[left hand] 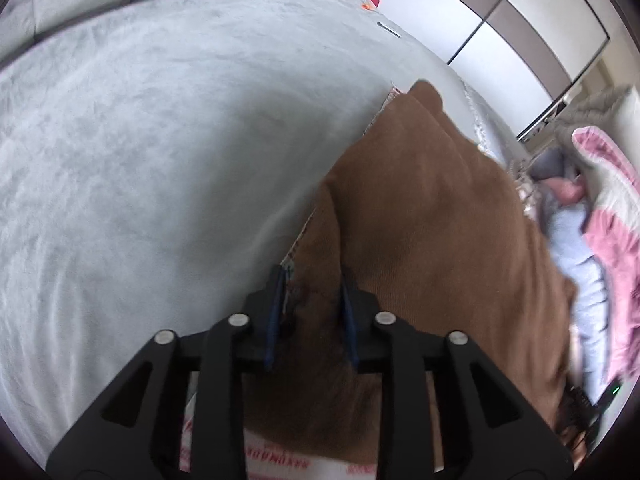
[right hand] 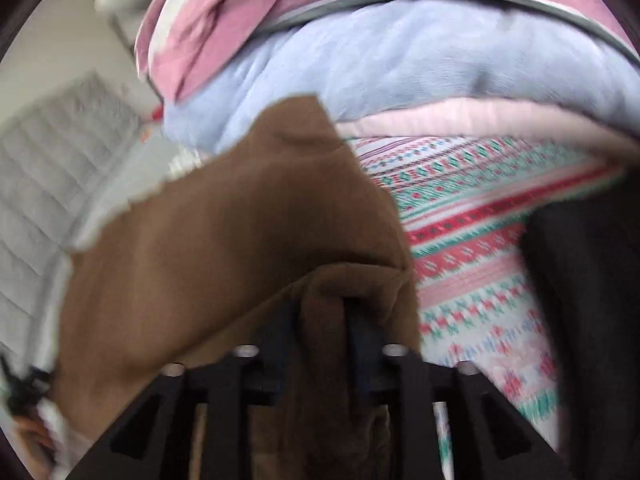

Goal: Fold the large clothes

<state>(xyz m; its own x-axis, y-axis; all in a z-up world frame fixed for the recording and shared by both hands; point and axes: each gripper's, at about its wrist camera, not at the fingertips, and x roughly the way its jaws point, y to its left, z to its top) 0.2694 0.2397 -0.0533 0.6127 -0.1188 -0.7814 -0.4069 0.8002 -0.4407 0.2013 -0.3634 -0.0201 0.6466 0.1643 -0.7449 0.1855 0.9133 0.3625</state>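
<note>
A brown garment (left hand: pixel 432 200) with a pale printed lining lies folded along the right side of a grey bedspread (left hand: pixel 160 160). My left gripper (left hand: pixel 312 300) straddles its near corner. The blue pads stand apart with the cloth lying loosely between them. In the right wrist view the same brown garment (right hand: pixel 224 216) fills the lower left. A bunched fold of it sits between the fingers of my right gripper (right hand: pixel 322 320), whose jaws stand apart and do not pinch it. This view is blurred.
A heap of other clothes lies to the right: a pink garment (left hand: pixel 612 208), light blue fleece (right hand: pixel 400 56), a red and green patterned cloth (right hand: pixel 460 208) and something black (right hand: pixel 592 280). A white wardrobe (left hand: pixel 500 20) stands beyond the bed, and a quilted cover (right hand: pixel 48 168) lies at the left.
</note>
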